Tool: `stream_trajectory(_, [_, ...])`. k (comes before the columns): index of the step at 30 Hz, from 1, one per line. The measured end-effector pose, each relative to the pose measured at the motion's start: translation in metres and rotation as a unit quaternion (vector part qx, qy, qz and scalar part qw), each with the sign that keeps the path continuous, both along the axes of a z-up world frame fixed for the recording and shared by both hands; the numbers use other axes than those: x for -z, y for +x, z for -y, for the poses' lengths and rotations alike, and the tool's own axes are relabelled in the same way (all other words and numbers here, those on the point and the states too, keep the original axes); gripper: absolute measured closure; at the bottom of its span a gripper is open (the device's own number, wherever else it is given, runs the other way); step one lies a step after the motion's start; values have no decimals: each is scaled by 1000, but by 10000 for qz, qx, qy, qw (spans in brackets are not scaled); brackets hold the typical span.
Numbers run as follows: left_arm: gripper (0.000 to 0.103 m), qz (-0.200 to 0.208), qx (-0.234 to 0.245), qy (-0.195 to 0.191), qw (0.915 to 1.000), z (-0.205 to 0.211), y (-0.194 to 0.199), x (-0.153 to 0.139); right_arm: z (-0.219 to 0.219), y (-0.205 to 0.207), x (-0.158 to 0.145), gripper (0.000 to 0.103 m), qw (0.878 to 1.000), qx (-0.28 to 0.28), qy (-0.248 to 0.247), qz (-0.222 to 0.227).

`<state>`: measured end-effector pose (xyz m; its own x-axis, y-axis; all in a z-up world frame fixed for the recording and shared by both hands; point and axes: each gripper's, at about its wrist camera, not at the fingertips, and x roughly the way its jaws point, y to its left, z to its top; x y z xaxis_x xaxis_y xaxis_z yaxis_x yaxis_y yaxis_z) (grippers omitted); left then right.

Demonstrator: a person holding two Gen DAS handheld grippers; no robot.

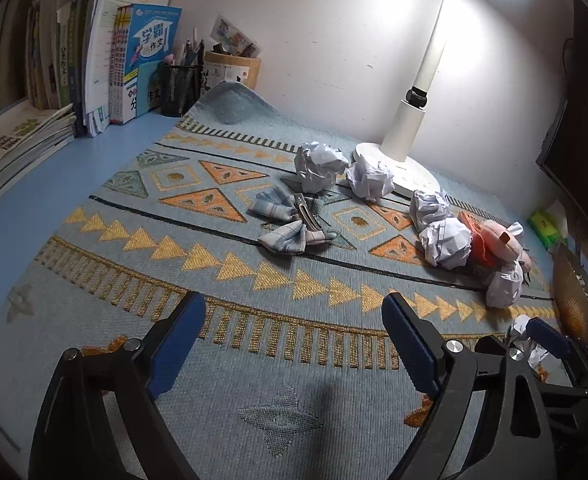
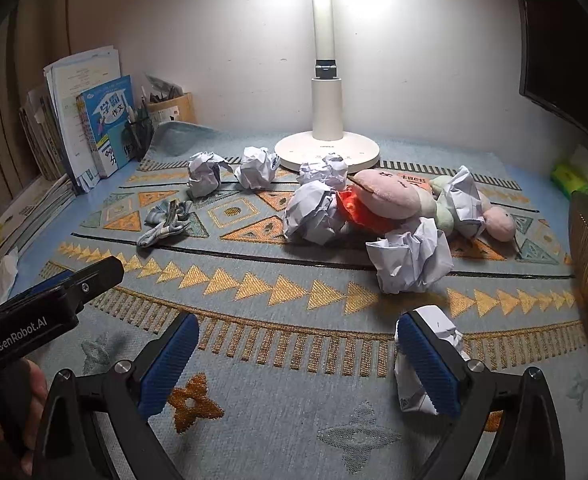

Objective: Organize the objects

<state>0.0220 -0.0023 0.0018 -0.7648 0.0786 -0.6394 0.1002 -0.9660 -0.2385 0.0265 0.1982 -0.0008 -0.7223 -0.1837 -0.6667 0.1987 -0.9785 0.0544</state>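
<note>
Your left tongs (image 1: 294, 344) hang released over the patterned mat (image 1: 134, 280), nothing between the blue pads. Your right tongs (image 2: 294, 364) are spread wide too, with a crumpled paper (image 2: 422, 360) lying against the outside of the right pad, not gripped. At twelve o'clock stands the white lamp (image 2: 327, 120). Paper balls (image 2: 314, 216) are scattered before its base, some touching the pink plush toy (image 2: 390, 200) at one o'clock. The checked bow hair clip (image 2: 166, 220) lies at eleven o'clock; books (image 2: 102, 120) stand beyond it.
</note>
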Motion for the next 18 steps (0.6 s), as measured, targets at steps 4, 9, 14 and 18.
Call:
stream_trajectory(4, [13, 50, 274, 132, 9995, 0, -4, 1, 1, -3, 2, 3, 9999, -59, -44, 94])
stream_trajectory(9, [13, -44, 260, -153, 9995, -9, 0, -2, 0, -2, 2, 3, 10000, -17, -48, 65])
stream_trajectory(14, [13, 46, 271, -186, 9994, -9, -2, 0, 0, -2, 2, 3, 10000, 8, -25, 71])
stream_trajectory(18, [13, 31, 192, -50, 9998, -3, -2, 0, 1, -2, 2, 3, 10000, 27, 33, 63])
